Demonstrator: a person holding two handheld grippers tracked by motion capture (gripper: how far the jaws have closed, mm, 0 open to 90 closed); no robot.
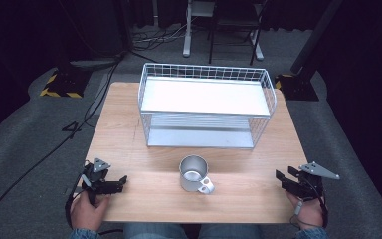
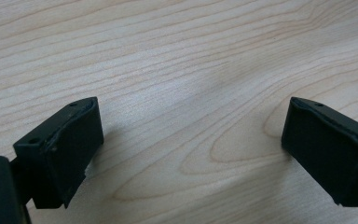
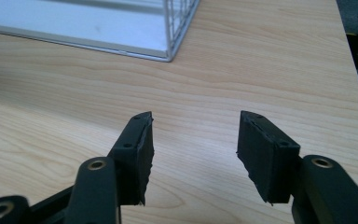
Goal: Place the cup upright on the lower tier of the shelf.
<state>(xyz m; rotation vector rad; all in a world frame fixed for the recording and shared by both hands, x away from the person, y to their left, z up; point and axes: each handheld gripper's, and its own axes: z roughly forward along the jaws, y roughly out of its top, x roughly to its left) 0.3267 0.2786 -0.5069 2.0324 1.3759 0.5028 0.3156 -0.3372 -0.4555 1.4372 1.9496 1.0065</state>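
- high view: metal mug stands lower centre on the table, below the wire rack.
- left gripper and right gripper — jaws spread, empty.
- likely best: approach the mug level, clear of its handle.

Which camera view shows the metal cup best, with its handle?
The high view shows the cup best: it stands whole on the table in front of the wire rack, its handle turned toward the person. The left gripper view gives bare wood between the open jaws; the right gripper view gives wood and a rack corner.
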